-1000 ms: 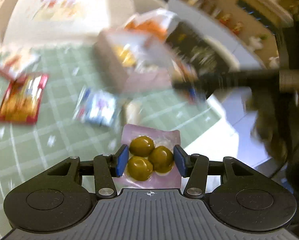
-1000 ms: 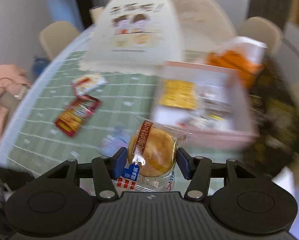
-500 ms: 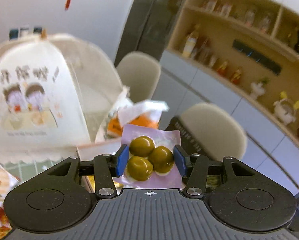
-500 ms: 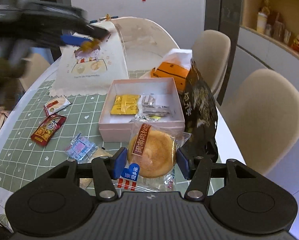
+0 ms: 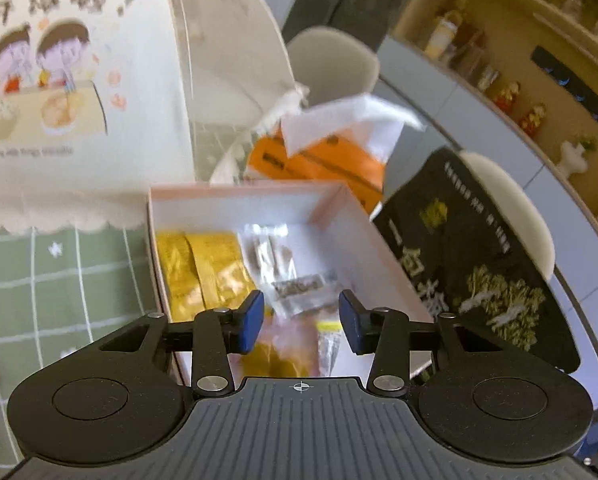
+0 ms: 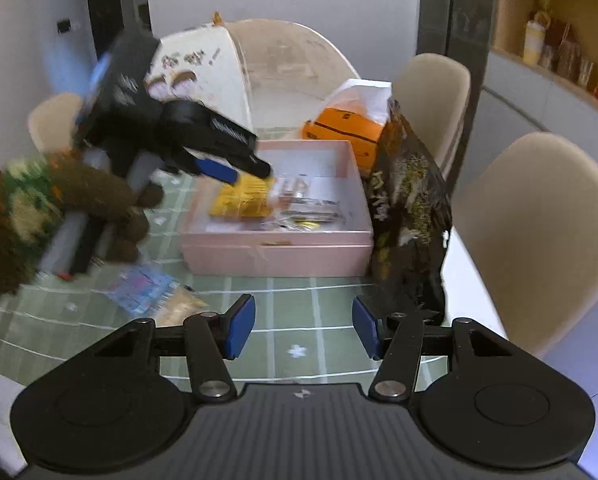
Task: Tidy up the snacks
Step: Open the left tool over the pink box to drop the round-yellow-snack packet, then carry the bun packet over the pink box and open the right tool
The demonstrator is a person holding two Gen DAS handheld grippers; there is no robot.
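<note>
Room, left wrist view: we see a dining table under a green checked tablecloth (image 5: 59, 280), pale chairs on the far side and a wall shelf (image 5: 539, 40) of jars at far right.
Far left: a domed food cover (image 5: 79, 100) printed with two cartoon children.
Box: a pink box (image 5: 259, 204) stands open in the middle. It holds yellow packets (image 5: 203, 268) on its left and clear sachets (image 5: 295, 288) beside them.
Around the box: an orange carton (image 5: 319, 160) lies behind it, and a black bag (image 5: 479, 280) leans at its right.
Left gripper (image 5: 301, 316): we find it over the near part of the box. Its jaws have just been closing but stand apart.
Olive packet (image 5: 283, 344): pink and blurred, it is low in the box below the pads, which do not press on it.
Right wrist view, surface: the same table, with the box in the middle distance.
Right gripper (image 6: 303, 332): its jaws are apart with nothing between them, above bare cloth near the box.
Person: a brown fuzzy sleeve (image 6: 39, 208) at left carries the other tool over the box.
Loose snacks: a blue packet (image 6: 143, 288) lies near left on the cloth.
</note>
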